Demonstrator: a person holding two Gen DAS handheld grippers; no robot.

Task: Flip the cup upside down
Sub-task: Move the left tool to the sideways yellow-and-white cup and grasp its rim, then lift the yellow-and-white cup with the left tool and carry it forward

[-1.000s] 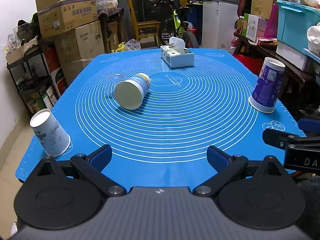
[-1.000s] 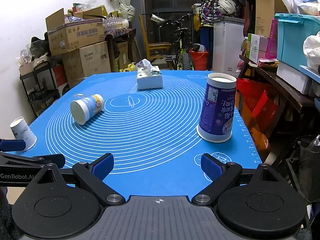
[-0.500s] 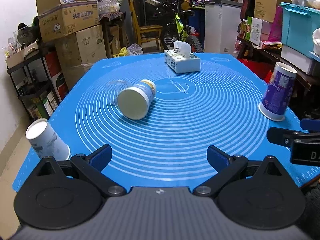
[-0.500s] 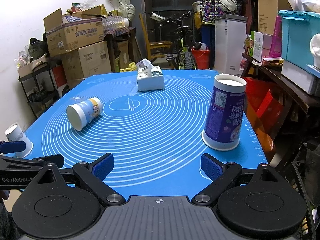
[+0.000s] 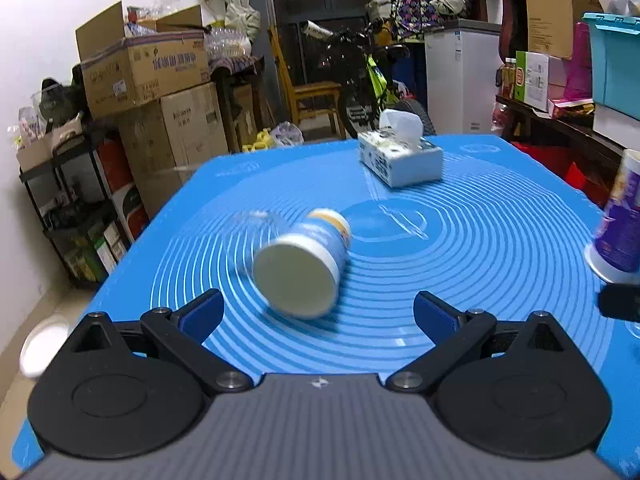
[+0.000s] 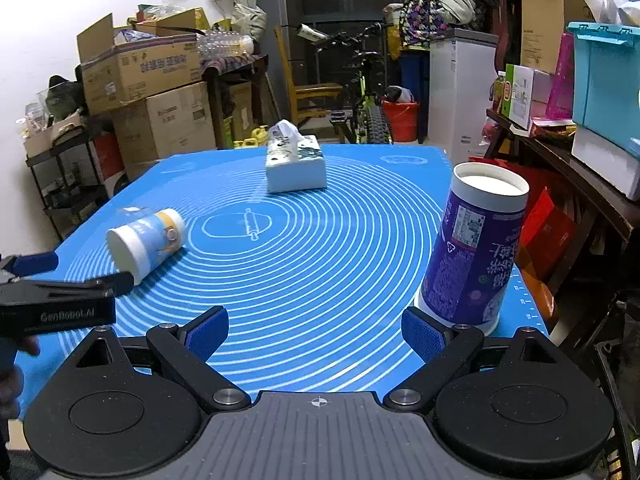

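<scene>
A white and light-blue paper cup (image 5: 302, 266) lies on its side on the blue mat (image 5: 460, 280), its flat base facing my left gripper (image 5: 318, 316). That gripper is open and empty, a short way in front of the cup. The cup also shows in the right wrist view (image 6: 146, 242), with the left gripper's fingers (image 6: 116, 282) just before it. A tall purple cup (image 6: 476, 248) stands upside down on its wide rim at the mat's right edge. My right gripper (image 6: 316, 334) is open and empty, its right finger close to that cup.
A tissue box (image 5: 400, 158) sits at the far middle of the mat. A small white cup (image 5: 40, 344) is blurred at the near left corner. Stacked cardboard boxes (image 5: 152, 100), shelves, a bicycle and a white fridge surround the table.
My left gripper has moved forward toward the lying cup, which now looks much larger and nearer. My right gripper has moved forward closer to the purple cup. Both stay open.
</scene>
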